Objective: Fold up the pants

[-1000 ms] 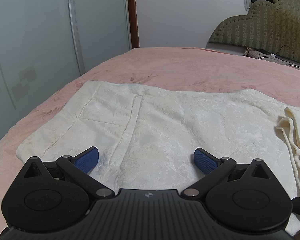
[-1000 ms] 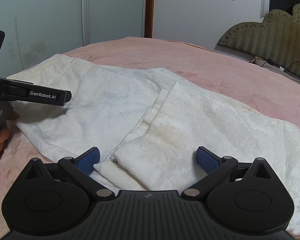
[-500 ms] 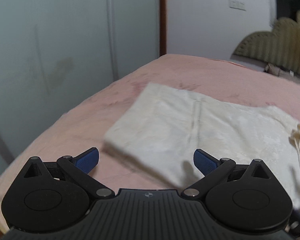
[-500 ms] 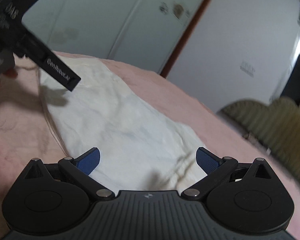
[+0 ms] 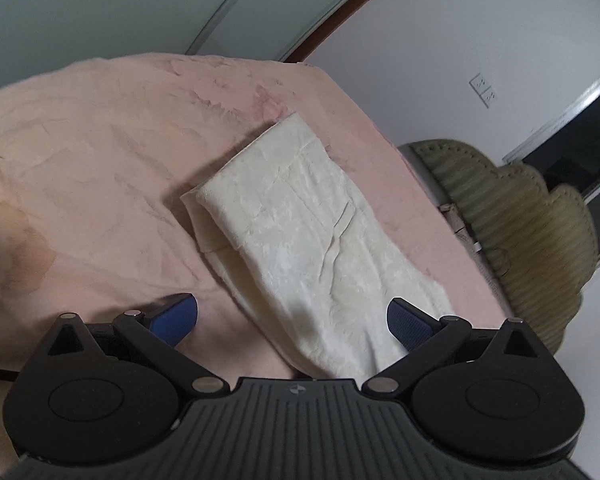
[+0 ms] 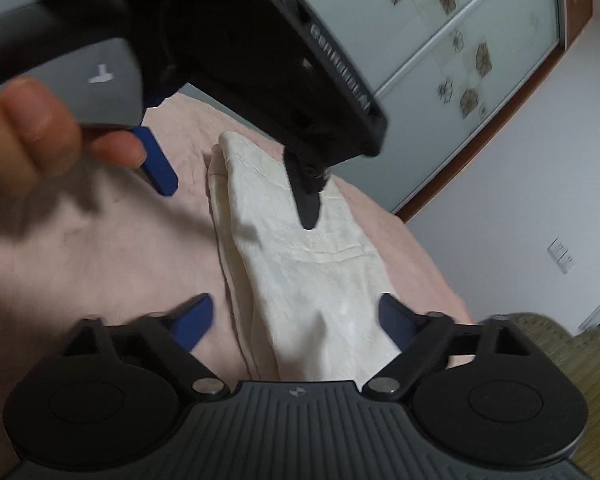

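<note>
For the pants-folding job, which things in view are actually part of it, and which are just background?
Part of the job:
- cream pants, folded lengthwise on the bed
- left tool, open over the pants
- right tool, jaws closing, cloth between them but not pinched

Just there:
- pink bedspread
- padded headboard
- wardrobe doors
- wall socket

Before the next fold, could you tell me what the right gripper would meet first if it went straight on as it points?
Most likely the pants, lying between its closing pads on the bed; depth is unclear.
</note>
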Action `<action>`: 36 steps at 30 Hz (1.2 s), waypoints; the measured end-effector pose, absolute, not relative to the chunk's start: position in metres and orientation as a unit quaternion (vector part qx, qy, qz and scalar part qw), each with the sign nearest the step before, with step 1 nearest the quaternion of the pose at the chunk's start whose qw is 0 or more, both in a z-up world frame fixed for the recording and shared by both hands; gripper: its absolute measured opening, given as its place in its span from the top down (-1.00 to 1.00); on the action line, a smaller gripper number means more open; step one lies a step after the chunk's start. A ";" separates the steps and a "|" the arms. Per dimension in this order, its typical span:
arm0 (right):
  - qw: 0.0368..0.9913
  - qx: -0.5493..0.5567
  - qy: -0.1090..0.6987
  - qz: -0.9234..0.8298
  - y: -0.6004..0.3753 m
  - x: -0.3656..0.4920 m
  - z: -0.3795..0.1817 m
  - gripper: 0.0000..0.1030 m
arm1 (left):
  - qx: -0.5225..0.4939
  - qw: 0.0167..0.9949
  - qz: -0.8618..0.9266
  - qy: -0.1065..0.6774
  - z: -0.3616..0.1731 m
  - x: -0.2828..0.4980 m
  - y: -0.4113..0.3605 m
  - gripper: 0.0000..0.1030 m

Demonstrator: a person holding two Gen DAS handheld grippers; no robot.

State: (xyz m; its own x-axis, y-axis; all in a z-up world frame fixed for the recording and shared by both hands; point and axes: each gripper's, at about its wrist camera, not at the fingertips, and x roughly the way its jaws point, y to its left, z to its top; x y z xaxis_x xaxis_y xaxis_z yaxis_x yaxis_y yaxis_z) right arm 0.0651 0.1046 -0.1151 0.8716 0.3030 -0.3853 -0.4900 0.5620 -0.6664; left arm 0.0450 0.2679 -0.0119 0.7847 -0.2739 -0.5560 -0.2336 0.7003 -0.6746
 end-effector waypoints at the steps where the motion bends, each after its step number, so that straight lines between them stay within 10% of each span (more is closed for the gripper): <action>1: 0.874 -0.411 0.119 0.229 0.109 0.070 -0.117 -0.07 | -0.400 0.856 -0.018 0.326 -0.014 0.049 0.271 -0.98; 5: 0.869 -0.425 0.102 0.234 0.117 0.073 -0.121 0.47 | -0.444 0.837 -0.034 0.318 -0.021 0.062 0.277 -0.98; 14: 0.893 -0.206 0.185 0.354 0.057 0.090 -0.057 0.51 | -0.509 0.797 -0.053 0.320 -0.030 0.122 0.274 -0.75; 19: 0.919 -0.111 0.211 0.314 0.010 0.118 -0.031 0.51 | -0.450 0.825 -0.009 0.341 -0.029 0.132 0.268 0.45; 22: 0.915 -0.127 0.281 0.259 0.009 0.153 -0.052 0.51 | -0.418 0.844 0.007 0.337 -0.029 0.129 0.264 0.80; 36: 0.931 -0.048 0.261 0.250 -0.020 0.188 -0.025 0.49 | -0.132 0.969 -0.064 0.197 0.076 0.088 0.130 0.84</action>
State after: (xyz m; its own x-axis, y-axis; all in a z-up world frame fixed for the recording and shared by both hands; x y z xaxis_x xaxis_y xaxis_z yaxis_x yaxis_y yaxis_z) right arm 0.1876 -0.0196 -0.0251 0.7395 0.4398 -0.5096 -0.4902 0.8707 0.0400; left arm 0.0881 0.1299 0.0760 0.9141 -0.1755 -0.3655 0.0715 0.9572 -0.2806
